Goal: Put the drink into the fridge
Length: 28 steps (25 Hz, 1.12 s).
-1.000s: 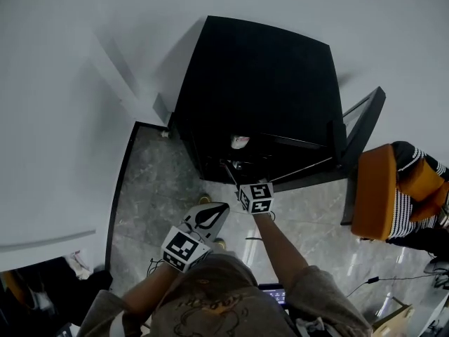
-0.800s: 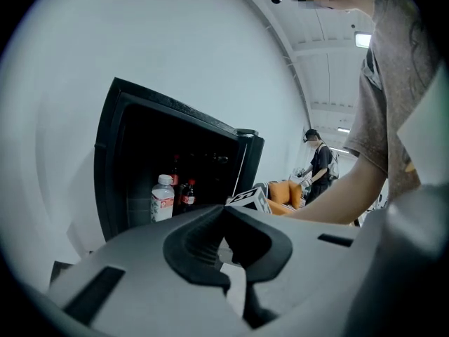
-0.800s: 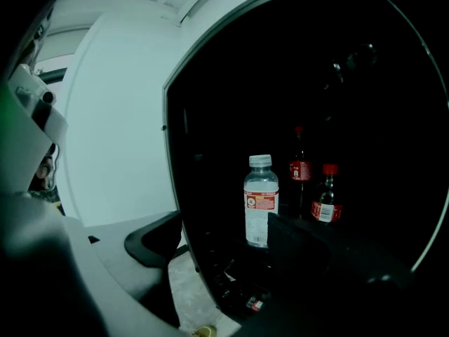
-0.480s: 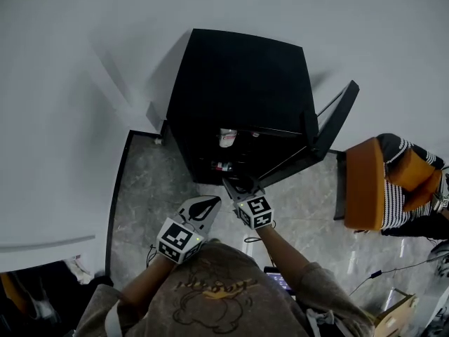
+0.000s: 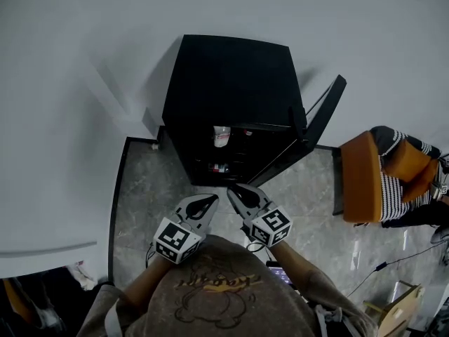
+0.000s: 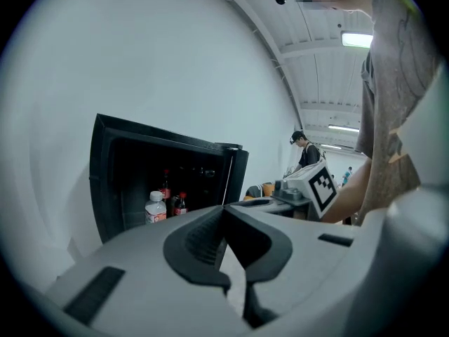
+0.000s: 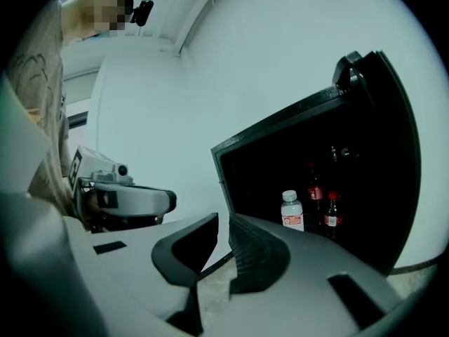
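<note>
The black fridge [image 5: 231, 83] stands against the white wall with its door [image 5: 319, 121] swung open to the right. Inside stands a clear drink bottle [image 5: 222, 136] with a white cap and red label, the same bottle [image 7: 292, 210] upright beside two cola bottles [image 7: 332, 211]. My right gripper [image 5: 235, 191] hangs in front of the fridge, clear of it; its jaws are closing, a narrow gap left and nothing between them [image 7: 224, 220]. My left gripper [image 5: 208, 201] is beside it, shut and empty [image 6: 223, 210].
An orange chair [image 5: 365, 177] with a person in striped clothes [image 5: 414, 177] sits right of the door. Grey marble floor [image 5: 151, 181] lies before the fridge, and a cable [image 5: 379, 269] runs at lower right. Another person [image 6: 306, 153] stands far off.
My right gripper has drawn back from the fridge opening toward my body and its jaws have narrowed. The drink bottle stays inside the fridge. The left gripper has hardly moved.
</note>
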Tool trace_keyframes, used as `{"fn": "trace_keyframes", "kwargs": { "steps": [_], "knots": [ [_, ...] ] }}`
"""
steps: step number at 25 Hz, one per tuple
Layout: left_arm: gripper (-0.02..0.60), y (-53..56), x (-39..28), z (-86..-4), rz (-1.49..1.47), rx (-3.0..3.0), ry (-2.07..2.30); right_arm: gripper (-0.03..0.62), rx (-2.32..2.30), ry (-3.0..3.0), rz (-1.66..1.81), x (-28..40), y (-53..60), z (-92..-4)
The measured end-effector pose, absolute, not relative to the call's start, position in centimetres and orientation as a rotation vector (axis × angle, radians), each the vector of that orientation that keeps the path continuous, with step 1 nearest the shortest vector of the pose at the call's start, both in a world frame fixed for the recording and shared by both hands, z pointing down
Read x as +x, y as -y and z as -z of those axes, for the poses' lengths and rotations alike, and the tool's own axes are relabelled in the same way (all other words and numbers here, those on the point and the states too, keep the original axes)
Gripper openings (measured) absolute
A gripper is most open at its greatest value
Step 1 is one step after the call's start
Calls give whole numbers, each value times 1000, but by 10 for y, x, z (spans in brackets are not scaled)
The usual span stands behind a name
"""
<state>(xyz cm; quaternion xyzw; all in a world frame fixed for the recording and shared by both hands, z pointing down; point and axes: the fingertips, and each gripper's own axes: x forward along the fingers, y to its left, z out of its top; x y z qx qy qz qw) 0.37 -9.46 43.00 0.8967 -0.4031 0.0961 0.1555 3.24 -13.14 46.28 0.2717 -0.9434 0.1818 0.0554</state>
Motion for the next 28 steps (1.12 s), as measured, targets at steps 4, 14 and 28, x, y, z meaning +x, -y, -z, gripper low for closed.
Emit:
{"fn": "trace_keyframes", "kwargs": {
  "steps": [4,14,28],
  "knots": [
    [5,88,2,-422,-274,2584,1164,54,783,2894,-562,34,101,-443],
    [5,70,-1,-413,-250,2585,1187,21,744,2918,-530,36,55,-427],
    [5,42,0,-410,-239,2587,1178,20,726,2899,-429,36,36,-427]
  ]
}}
